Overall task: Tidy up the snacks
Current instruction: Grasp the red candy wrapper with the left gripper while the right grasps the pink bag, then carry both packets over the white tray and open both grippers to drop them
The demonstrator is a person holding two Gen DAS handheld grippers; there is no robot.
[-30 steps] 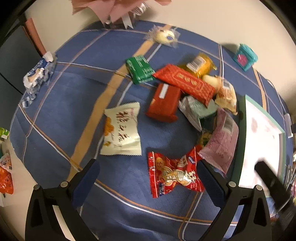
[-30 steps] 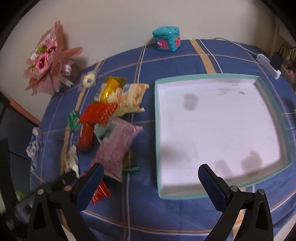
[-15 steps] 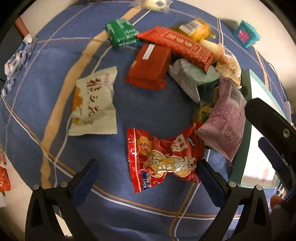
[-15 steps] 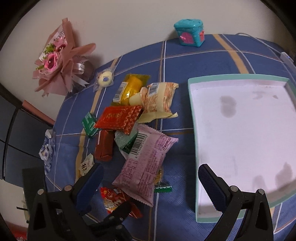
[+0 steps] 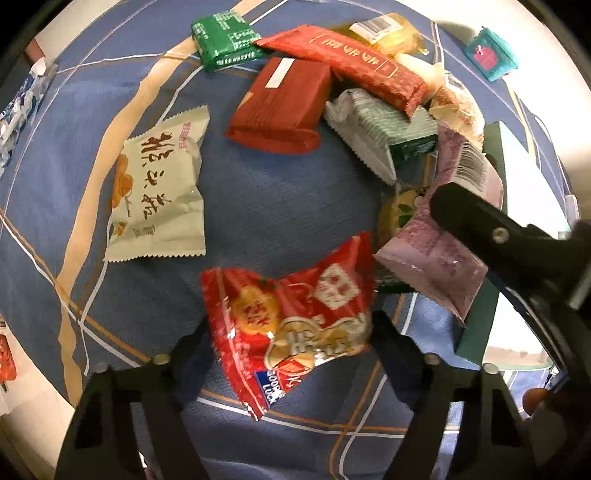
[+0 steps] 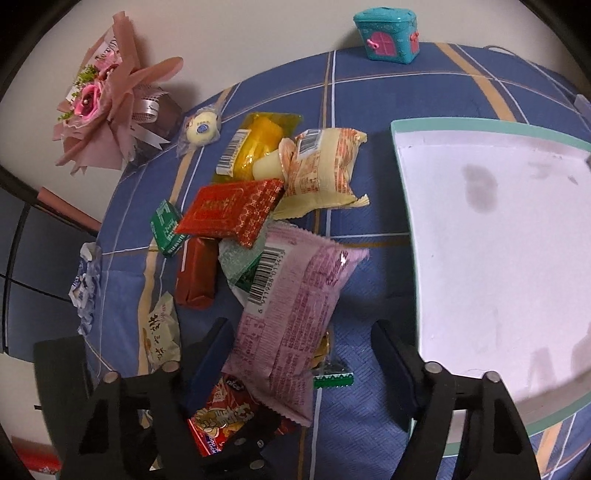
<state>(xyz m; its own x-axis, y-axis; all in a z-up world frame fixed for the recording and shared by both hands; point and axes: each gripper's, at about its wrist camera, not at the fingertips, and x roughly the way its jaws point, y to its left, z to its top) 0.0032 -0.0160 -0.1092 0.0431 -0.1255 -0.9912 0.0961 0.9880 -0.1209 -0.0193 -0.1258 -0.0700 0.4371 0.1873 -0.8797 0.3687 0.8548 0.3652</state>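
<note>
A pile of snack packets lies on the blue checked tablecloth (image 5: pixel 277 192). My left gripper (image 5: pixel 291 354) is open, its jaws on either side of a red snack packet (image 5: pixel 295 317), which also shows in the right wrist view (image 6: pixel 221 417). My right gripper (image 6: pixel 303 358) is open, its jaws on either side of the near end of a pink packet (image 6: pixel 295 314), which shows in the left wrist view too (image 5: pixel 447 236). A white tray with a teal rim (image 6: pixel 406 192) lies to the right, with no snacks in it.
Further packets lie beyond: a cream one (image 5: pixel 159 192), a dark red one (image 5: pixel 280 103), a long red one (image 5: pixel 354 62), a green one (image 5: pixel 225 40). A teal toy box (image 6: pixel 388 29) and a pink bouquet (image 6: pixel 107 96) stand by the wall.
Both grippers have moved forward and down into the pile. The left now straddles the red packet and the right now straddles the pink packet.
</note>
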